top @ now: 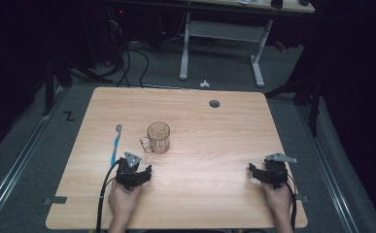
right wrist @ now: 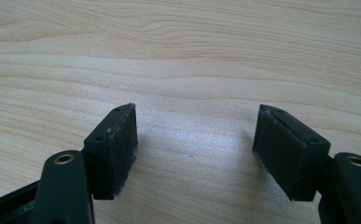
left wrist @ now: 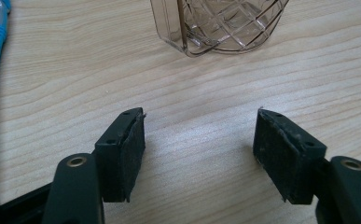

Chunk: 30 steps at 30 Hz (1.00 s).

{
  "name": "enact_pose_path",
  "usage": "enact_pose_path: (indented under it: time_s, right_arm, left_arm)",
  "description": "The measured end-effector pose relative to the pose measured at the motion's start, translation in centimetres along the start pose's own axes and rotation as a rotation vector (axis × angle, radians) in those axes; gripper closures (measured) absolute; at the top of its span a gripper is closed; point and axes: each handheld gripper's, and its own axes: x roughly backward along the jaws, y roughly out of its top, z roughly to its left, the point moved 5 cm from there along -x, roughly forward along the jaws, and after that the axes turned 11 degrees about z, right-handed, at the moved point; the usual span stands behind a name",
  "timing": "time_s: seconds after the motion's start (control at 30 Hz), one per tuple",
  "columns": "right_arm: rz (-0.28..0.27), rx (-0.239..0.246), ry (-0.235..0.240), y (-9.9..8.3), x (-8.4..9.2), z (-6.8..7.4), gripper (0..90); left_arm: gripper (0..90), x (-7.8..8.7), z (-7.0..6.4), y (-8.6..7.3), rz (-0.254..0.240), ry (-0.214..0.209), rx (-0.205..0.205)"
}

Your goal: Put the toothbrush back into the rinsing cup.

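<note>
Mug (top: 159, 137), clear cut glass, upright near worktop (top: 214, 145) centre, blue toothbrush (top: 114, 144) lying beside it toward the left edge. Probably best to approach the brush square across its handle, low and slow. Left gripper (top: 133, 175) wide open, empty, just nearside of both; right gripper (top: 269, 174) likewise, near the right edge.

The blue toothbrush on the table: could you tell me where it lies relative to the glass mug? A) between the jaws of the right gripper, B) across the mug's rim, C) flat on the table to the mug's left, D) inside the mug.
C: the blue toothbrush lies flat on the table, to the left of the glass mug and apart from it, in neither gripper.
</note>
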Motion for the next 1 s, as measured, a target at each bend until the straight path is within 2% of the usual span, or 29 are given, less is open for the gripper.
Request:
enact_pose_path:
  time_s: [1.0]
  right_arm:
    - [0.0, -0.001, 0.001, 0.01, 0.0, 0.0, 30.6]
  left_arm:
    - [32.6, 0.02, -0.1, -0.05, 0.001, 0.0, 0.0]
